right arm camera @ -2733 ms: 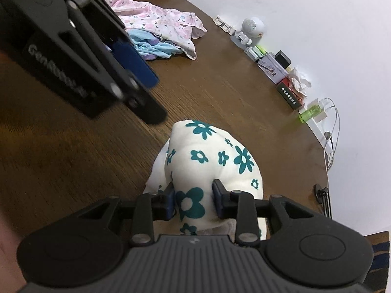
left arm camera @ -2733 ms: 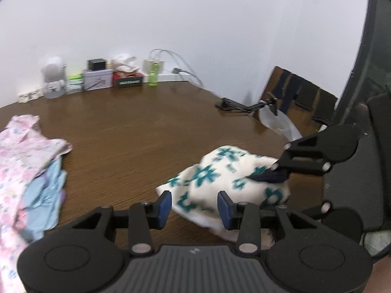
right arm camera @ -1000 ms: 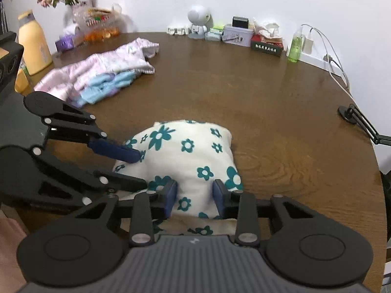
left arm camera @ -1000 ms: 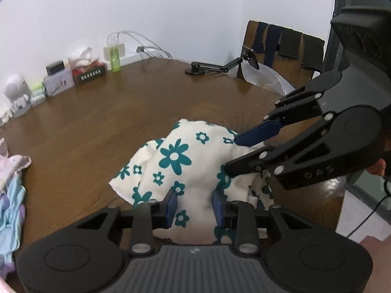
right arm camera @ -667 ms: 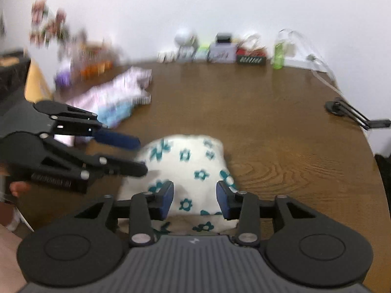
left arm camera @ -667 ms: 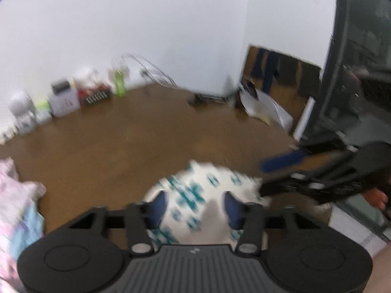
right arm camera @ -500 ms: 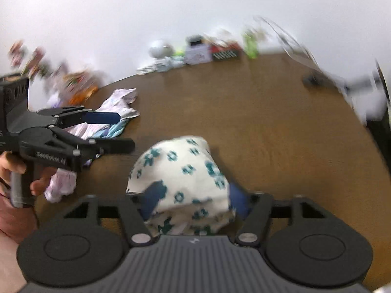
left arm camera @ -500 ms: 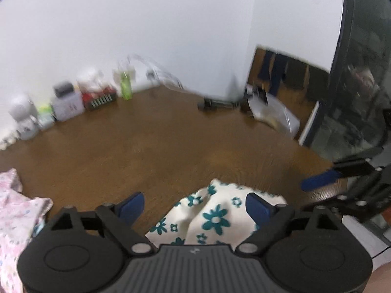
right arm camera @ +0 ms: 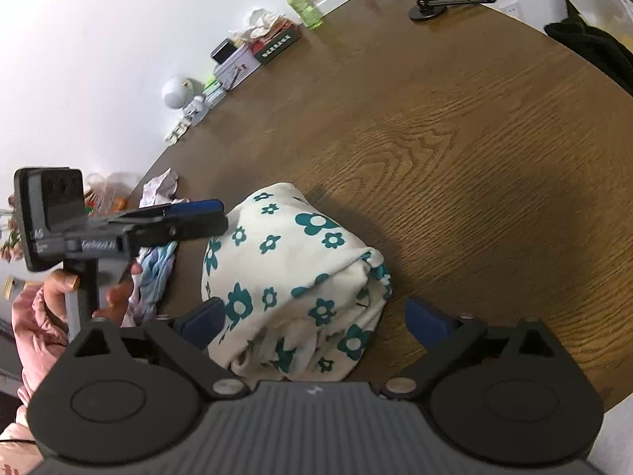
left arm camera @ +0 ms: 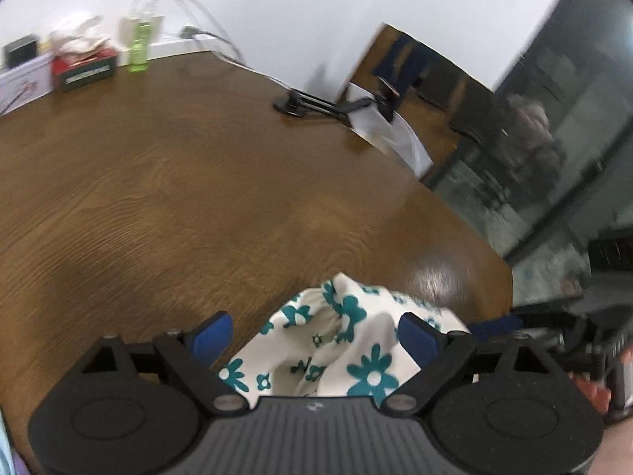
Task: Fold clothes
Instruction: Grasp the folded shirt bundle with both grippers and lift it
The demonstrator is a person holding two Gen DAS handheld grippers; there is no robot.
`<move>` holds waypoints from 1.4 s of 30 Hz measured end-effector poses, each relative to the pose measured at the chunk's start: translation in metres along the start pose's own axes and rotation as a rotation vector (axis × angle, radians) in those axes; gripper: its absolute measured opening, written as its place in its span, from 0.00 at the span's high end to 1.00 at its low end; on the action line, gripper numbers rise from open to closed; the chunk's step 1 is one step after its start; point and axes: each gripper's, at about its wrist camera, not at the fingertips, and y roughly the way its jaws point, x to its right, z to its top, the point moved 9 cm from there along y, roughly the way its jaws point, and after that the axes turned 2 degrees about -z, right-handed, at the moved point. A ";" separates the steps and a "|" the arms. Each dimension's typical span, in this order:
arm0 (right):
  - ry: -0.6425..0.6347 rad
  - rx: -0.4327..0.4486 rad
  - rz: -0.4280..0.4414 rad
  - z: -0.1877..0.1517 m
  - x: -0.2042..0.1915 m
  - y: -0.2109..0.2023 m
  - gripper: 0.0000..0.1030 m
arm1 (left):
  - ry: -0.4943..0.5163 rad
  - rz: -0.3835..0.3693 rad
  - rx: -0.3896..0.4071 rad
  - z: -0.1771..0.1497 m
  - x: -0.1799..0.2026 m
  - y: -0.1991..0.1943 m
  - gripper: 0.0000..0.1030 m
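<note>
A cream garment with teal flowers (right arm camera: 292,273) lies as a folded bundle on the brown wooden table (right arm camera: 455,158). My right gripper (right arm camera: 316,316) hangs just over its near side. Its jaws are opening, spread wide around the bundle, and the blue pads (right arm camera: 425,316) do not press on the cloth. My left gripper (left arm camera: 314,334) is open over the garment (left arm camera: 344,348), blue pads clear of it on both sides. In the right wrist view a hand holds the left gripper (right arm camera: 213,217) at the bundle's left. The right gripper's blue pad (left arm camera: 494,322) shows at the left wrist view's right edge.
A heap of pink and light-blue clothes (right arm camera: 158,261) lies left of the bundle. Along the far wall stand a tissue box (left arm camera: 85,69), a green bottle (left arm camera: 138,45) and a white figurine (right arm camera: 176,93). A black jointed stand (left arm camera: 316,103) sits near the far table edge.
Both grippers were shut on the flowered garment and have opened and let it go. The left one drew back from it; the right one rolled. The bundle rests on the table.
</note>
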 end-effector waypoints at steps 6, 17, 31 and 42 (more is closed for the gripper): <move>0.005 -0.065 -0.042 -0.007 -0.004 0.025 0.00 | -0.025 -0.079 0.001 -0.010 -0.012 0.010 0.08; -0.005 -0.026 -0.047 -0.010 -0.014 0.039 0.07 | -0.078 -0.118 -0.023 -0.020 -0.026 0.022 0.03; 0.009 0.008 0.027 -0.014 -0.010 0.036 0.46 | -0.236 -0.190 0.022 -0.036 0.000 0.013 0.53; -0.097 0.036 0.097 -0.007 -0.017 0.027 0.63 | -0.319 -0.124 0.142 -0.050 0.023 -0.011 0.62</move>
